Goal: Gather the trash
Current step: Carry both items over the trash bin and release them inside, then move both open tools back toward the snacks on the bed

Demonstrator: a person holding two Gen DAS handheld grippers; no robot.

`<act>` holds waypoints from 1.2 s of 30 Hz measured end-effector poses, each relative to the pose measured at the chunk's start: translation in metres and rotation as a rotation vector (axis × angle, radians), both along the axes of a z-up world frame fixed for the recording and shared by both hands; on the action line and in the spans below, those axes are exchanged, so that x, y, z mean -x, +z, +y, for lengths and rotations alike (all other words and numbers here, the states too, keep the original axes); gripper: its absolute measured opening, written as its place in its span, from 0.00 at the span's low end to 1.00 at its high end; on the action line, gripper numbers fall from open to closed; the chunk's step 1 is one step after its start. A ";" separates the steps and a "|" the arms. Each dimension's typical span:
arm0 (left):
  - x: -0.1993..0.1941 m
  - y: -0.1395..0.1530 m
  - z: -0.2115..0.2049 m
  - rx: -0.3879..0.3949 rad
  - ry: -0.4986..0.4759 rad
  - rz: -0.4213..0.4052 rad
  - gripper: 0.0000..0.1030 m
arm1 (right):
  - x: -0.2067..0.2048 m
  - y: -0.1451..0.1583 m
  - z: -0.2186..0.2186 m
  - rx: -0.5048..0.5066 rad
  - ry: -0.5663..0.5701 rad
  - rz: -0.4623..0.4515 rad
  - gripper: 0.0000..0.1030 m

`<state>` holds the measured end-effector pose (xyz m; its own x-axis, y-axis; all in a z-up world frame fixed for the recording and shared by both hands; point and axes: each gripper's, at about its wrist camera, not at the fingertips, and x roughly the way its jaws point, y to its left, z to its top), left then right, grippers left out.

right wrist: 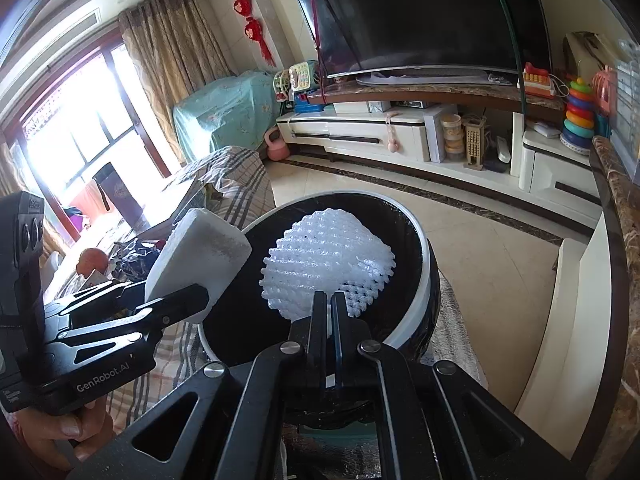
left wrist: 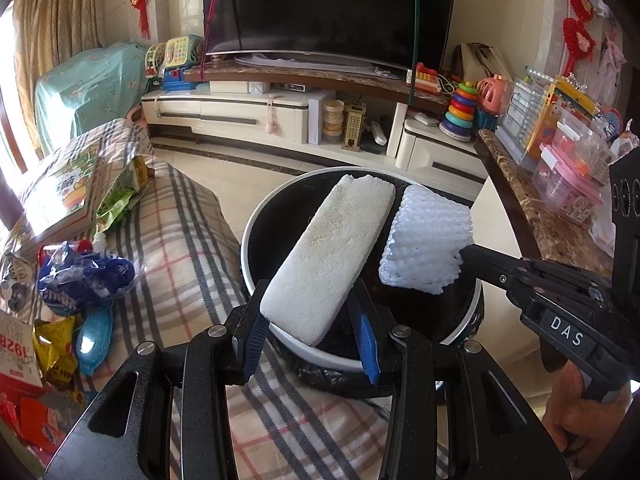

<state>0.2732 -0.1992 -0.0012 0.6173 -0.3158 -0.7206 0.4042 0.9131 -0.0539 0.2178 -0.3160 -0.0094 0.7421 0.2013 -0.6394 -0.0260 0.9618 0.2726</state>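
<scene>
Left gripper (left wrist: 316,332): clamped on the lower end of a foam block (left wrist: 328,256), blue pads against its two long sides; the block slanted up and away over the bin (left wrist: 256,216).
Right gripper (right wrist: 329,312): jaws pinched nearly together on an edge of a white foam net (right wrist: 328,264), which hung over the bin's black opening.
Block and net: side by side above the bin, block on the left, net on the right, close but not clearly touching.
Bin: round, white rim, black bag lining; it stood beside the edge of a plaid cover (left wrist: 176,240).
Hands: a thumb (right wrist: 68,426) showed under the left gripper's handle; part of a hand (left wrist: 576,412) showed on the right gripper's handle.
Plaid cover, near left corner: a blue wrapper (left wrist: 80,276), a yellow wrapper (left wrist: 56,344), a teal brush (left wrist: 94,336) and red packets (left wrist: 32,420) lay heaped together.
Plaid cover, farther along the left edge: a picture book (left wrist: 64,192) and a green bag (left wrist: 124,192) beside it.
In the way: the block hid much of the bin's mouth from the left wrist view.
Right side: a marble counter (left wrist: 532,216) carried clear plastic boxes (left wrist: 568,180).
Far: a TV (left wrist: 328,8) on a white cabinet (left wrist: 224,116), with stacking rings (left wrist: 464,108) at its right end.
</scene>
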 end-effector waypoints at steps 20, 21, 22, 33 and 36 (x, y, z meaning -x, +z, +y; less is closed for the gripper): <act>0.035 -0.007 0.051 0.025 0.115 -0.012 0.73 | 0.022 0.013 0.018 -0.025 0.018 -0.061 0.87; 0.039 -0.007 0.056 0.027 0.125 -0.012 0.73 | 0.024 0.013 0.021 -0.026 0.024 -0.061 0.88; 0.043 -0.008 0.061 0.029 0.136 -0.013 0.73 | 0.026 0.013 0.026 -0.028 0.032 -0.062 0.89; 0.089 -0.016 0.132 0.079 0.266 -0.007 0.73 | 0.045 -0.001 0.081 -0.047 0.134 -0.022 0.93; 0.101 -0.017 0.151 0.103 0.295 -0.013 0.73 | 0.049 -0.001 0.094 -0.046 0.160 -0.018 0.93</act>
